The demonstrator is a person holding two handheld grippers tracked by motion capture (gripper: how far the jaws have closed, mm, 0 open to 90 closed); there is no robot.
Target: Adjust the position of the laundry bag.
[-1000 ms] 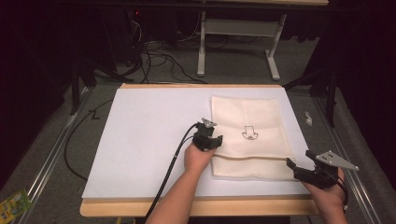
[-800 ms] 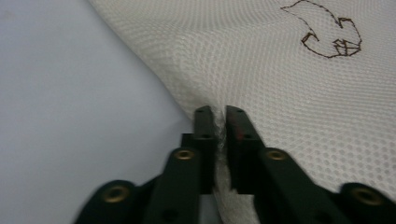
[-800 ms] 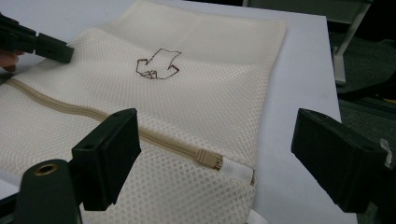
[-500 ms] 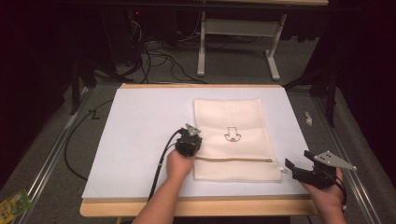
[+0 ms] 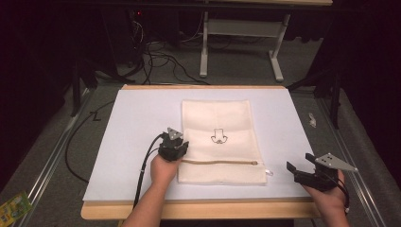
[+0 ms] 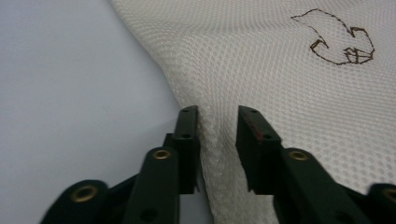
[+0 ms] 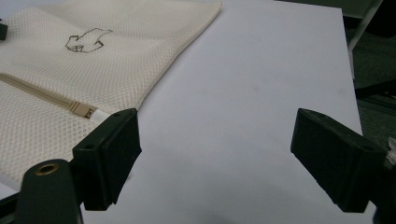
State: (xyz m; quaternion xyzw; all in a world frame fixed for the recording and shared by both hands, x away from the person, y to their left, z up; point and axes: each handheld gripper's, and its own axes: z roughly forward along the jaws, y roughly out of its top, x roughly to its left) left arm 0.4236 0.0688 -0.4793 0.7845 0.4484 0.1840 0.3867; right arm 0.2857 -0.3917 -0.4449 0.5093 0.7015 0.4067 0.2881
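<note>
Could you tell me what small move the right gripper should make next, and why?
Probably ease the right gripper left toward the zipper pull and close on it. Its jaws stand wide open over bare table, just beside the mesh bag, while the left gripper pinches a fold at the bag's opposite edge, which would brace it.
</note>
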